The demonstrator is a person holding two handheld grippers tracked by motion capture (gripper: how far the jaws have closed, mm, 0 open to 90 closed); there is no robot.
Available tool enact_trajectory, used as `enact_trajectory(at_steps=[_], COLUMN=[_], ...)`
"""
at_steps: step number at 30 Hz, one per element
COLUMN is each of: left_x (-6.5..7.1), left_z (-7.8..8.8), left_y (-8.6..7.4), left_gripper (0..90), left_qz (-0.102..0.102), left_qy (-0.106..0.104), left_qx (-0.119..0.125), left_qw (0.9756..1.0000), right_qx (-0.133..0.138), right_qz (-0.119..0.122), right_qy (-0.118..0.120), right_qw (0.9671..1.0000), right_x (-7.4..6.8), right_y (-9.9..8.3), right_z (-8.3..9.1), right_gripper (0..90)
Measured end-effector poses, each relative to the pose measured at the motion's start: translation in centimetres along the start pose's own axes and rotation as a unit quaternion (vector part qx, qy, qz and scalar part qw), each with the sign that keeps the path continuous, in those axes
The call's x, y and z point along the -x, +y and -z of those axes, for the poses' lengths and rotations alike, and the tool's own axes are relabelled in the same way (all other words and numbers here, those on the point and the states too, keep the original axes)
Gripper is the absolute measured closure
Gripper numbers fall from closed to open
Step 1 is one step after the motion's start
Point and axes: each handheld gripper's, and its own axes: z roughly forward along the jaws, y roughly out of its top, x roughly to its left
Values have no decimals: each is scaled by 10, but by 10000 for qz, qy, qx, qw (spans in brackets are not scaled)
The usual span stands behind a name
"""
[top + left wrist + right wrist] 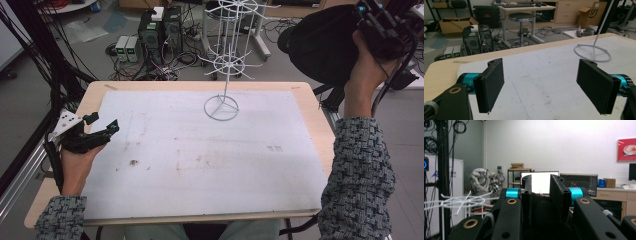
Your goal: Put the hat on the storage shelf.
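— Status of the grippers?

— Left gripper [102, 131] low at the counter's [200, 150] left edge, jaws wide apart, nothing between them. Right gripper [382, 25] raised well off to the right, jaws clamped on a black cloth item [325, 45] — likely a cap, though I cannot confirm.

— How will it handle?

— Judged soft, light, floppy; grip a doubled edge. The white wire rack [227, 60] stands at the counter's far middle — thin prongs, probably tippy.

The left gripper [102, 124] is resting low with jaws spread wide; the right gripper [369, 11] is being held high, jaws clamping black fabric [544, 212].
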Motion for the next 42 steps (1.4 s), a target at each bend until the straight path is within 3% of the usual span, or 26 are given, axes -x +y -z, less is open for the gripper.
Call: enact_trajectory(at_steps=[25, 42], left_x=[-2, -2], left_z=[4, 4], left_y=[2, 3], left_gripper=[222, 222], left_qz=[17, 29], left_qy=[7, 4], left_qx=[67, 68], left_qw=[10000, 10000], right_qx=[529, 902], right_qz=[-49, -129], right_qy=[92, 335], right_qw=[9985, 9953], right_x=[-14, -19], right_y=[45, 68], right_z=[-8, -5], right_gripper=[725, 725])
